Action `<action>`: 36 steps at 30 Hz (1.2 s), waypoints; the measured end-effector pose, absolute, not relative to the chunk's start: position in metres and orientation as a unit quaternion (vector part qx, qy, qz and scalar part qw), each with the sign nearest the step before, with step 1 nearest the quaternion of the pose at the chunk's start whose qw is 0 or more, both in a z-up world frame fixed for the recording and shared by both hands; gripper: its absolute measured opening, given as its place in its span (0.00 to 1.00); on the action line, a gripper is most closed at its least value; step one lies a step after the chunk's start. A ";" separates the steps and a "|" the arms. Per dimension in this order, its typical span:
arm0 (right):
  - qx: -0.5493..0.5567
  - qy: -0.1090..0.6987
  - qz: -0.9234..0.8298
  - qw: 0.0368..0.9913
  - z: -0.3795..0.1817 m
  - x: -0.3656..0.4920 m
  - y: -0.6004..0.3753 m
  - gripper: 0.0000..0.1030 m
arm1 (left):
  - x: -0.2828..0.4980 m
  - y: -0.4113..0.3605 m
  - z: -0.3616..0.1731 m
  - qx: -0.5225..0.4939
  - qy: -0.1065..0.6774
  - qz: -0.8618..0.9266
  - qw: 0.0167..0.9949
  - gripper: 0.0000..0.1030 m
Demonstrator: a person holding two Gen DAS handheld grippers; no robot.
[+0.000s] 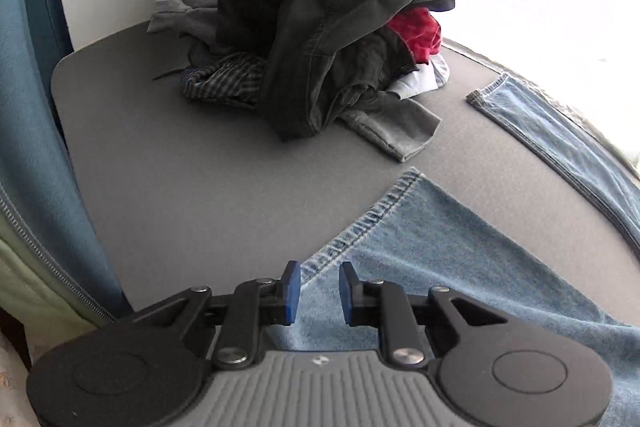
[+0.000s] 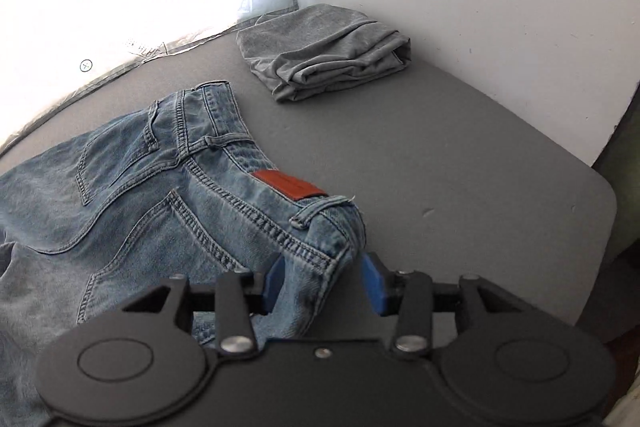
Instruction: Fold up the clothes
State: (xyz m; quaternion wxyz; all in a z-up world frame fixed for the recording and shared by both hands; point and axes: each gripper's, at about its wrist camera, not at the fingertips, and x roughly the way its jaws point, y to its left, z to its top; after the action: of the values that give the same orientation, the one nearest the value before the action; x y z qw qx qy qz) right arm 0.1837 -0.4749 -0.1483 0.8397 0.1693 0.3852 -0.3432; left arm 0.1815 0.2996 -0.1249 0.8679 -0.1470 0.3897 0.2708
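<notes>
Light blue jeans [image 2: 160,195] lie back side up on the grey table [image 2: 460,167], with a brown leather patch on the waistband. My right gripper [image 2: 324,283] is open, and the bunched waistband corner sits between its blue pads. In the left wrist view a jeans leg [image 1: 440,267] runs across the table [image 1: 180,167], its stitched hem toward the left. My left gripper [image 1: 320,291] hovers open over that hem, its pads apart with denim showing in the gap. The other leg's hem [image 1: 560,131] lies further back at the right.
A heap of dark, grey, checked and red clothes [image 1: 320,27] rises at the table's back left. A folded grey garment [image 2: 324,51] rests in the far corner by the white wall. Blue zippered fabric [image 1: 32,147] hangs beside the table's left edge.
</notes>
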 end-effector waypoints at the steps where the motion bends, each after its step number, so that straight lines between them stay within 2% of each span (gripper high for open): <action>1: 0.174 0.382 -0.339 0.842 -0.147 0.186 -0.473 0.47 | 0.191 0.299 -0.123 -0.135 0.388 0.261 0.873 0.28; 2: 0.178 0.379 -0.336 0.844 -0.146 0.189 -0.471 0.48 | 0.200 0.298 -0.121 -0.123 0.388 0.252 0.878 0.31; 4: 0.178 0.376 -0.332 0.846 -0.145 0.194 -0.464 0.59 | 0.220 0.296 -0.121 -0.100 0.390 0.231 0.886 0.34; 6: 0.168 0.375 -0.329 0.850 -0.144 0.199 -0.453 0.64 | 0.239 0.294 -0.124 -0.082 0.395 0.207 0.891 0.41; 14: 0.143 0.370 -0.337 0.854 -0.141 0.207 -0.425 0.68 | 0.300 0.303 -0.165 -0.040 0.438 0.143 0.887 0.54; 19: 0.156 0.355 -0.366 0.846 -0.137 0.209 -0.421 0.68 | 0.311 0.317 -0.182 -0.064 0.439 0.131 0.887 0.55; 20: 0.159 0.351 -0.371 0.845 -0.137 0.211 -0.421 0.68 | 0.309 0.319 -0.183 -0.076 0.433 0.133 0.888 0.48; 21: 0.163 0.348 -0.377 0.842 -0.136 0.213 -0.422 0.68 | 0.308 0.321 -0.184 -0.087 0.427 0.135 0.890 0.31; 22: 0.168 0.346 -0.383 0.840 -0.136 0.215 -0.422 0.68 | 0.307 0.323 -0.186 -0.098 0.420 0.137 0.892 0.21; 24: 0.178 0.343 -0.391 0.835 -0.134 0.220 -0.423 0.68 | 0.304 0.325 -0.186 -0.114 0.408 0.143 0.895 0.11; 27: 0.186 0.343 -0.389 0.835 -0.128 0.230 -0.419 0.68 | 0.304 0.320 -0.170 -0.087 0.388 0.165 0.903 0.09; 32: 0.122 0.349 -0.377 0.849 -0.120 0.243 -0.406 0.68 | 0.322 0.339 -0.144 -0.079 0.354 0.205 0.909 0.08; 35: 0.104 0.359 -0.369 0.851 -0.125 0.246 -0.405 0.68 | 0.341 0.349 -0.167 -0.085 0.389 0.221 0.890 0.10; 36: 0.107 0.361 -0.366 0.851 -0.128 0.246 -0.406 0.68 | 0.346 0.350 -0.176 -0.083 0.409 0.230 0.879 0.17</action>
State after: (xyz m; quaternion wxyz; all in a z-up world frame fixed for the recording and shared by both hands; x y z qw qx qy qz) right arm 0.2458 -0.4064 -0.1277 0.8511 0.1067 0.3610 -0.3659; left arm 0.3465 0.3496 -0.1761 0.8792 -0.0834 0.4091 0.2298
